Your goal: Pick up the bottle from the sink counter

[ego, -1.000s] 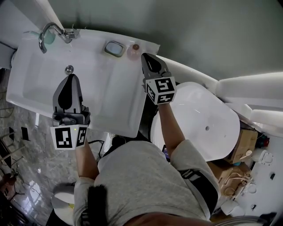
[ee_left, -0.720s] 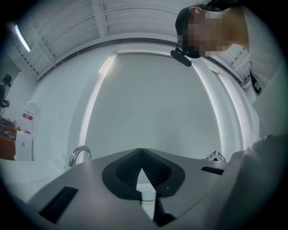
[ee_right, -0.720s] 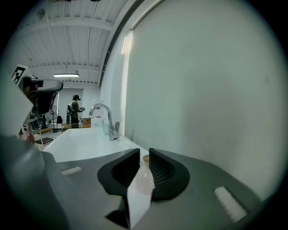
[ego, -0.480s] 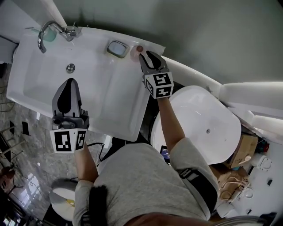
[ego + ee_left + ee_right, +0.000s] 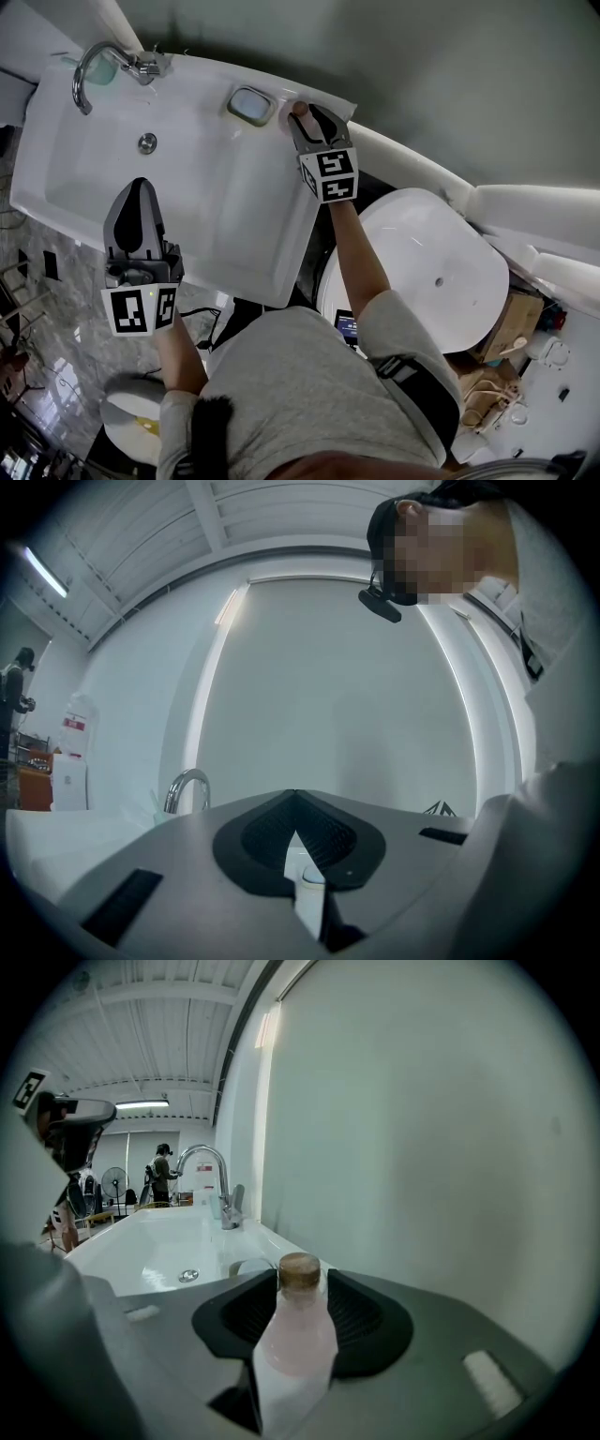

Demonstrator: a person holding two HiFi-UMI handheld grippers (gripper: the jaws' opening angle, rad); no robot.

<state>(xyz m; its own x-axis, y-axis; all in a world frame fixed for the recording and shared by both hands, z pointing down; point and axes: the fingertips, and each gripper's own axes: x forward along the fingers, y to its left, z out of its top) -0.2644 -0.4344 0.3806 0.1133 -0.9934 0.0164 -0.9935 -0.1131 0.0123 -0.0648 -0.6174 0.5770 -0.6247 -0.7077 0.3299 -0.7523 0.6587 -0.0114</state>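
A small pale pink bottle [image 5: 298,1340] with a brown cap [image 5: 299,107] stands upright on the back right corner of the white sink counter [image 5: 281,178], against the wall. My right gripper [image 5: 310,114] has reached it, and its jaws are opening with the bottle between them. In the right gripper view the dark pads [image 5: 364,1321] flank the bottle's neck on both sides without pressing on it. My left gripper [image 5: 139,185] hovers over the front left of the basin, shut and holding nothing.
The basin [image 5: 103,178] has a drain [image 5: 147,142] and a chrome faucet [image 5: 89,70] at its back left. A soap dish [image 5: 249,103] sits just left of the bottle. A white toilet [image 5: 441,272] stands to the right of the counter, and the wall is close behind.
My right gripper moved forward to the bottle and its jaws went from shut to wide around it. My left gripper drifted a little back toward the counter's front edge.
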